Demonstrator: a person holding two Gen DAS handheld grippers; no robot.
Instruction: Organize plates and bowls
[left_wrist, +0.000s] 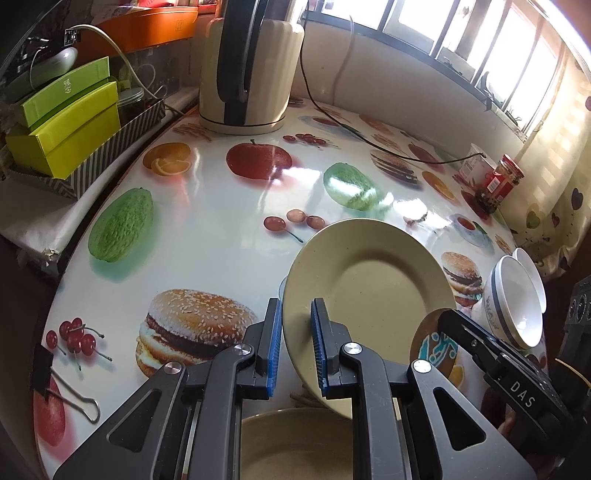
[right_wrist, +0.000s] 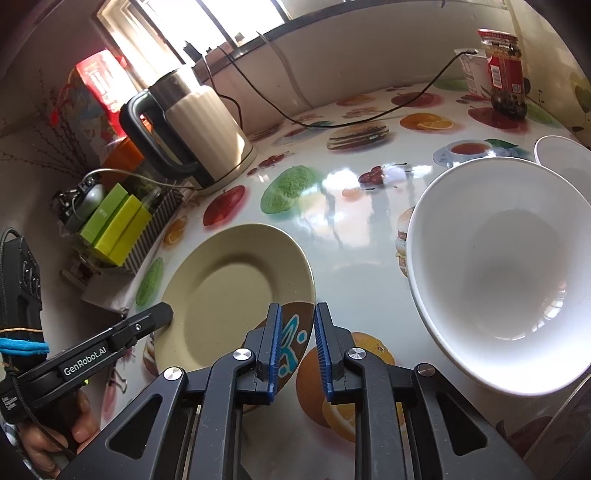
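My left gripper (left_wrist: 297, 343) has its blue pads on either side of the rim of a beige plate (left_wrist: 373, 291), which is tilted and lifted above the table; the plate also shows in the right wrist view (right_wrist: 236, 291). A second beige plate (left_wrist: 295, 443) lies under the left gripper. My right gripper (right_wrist: 298, 350) is open around the edge of a small brown plate with a blue and white pattern (right_wrist: 291, 332), seen also in the left wrist view (left_wrist: 436, 343). A large white bowl (right_wrist: 506, 266) sits to the right, with another white bowl (right_wrist: 561, 155) behind it.
A cream electric kettle (left_wrist: 247, 62) stands at the back of the fruit-print table (left_wrist: 221, 229), its black cord trailing right. Green boxes in a striped tray (left_wrist: 62, 129) sit at the left. A red jar (left_wrist: 504, 181) stands at the right. A binder clip (left_wrist: 66, 384) lies at the front left.
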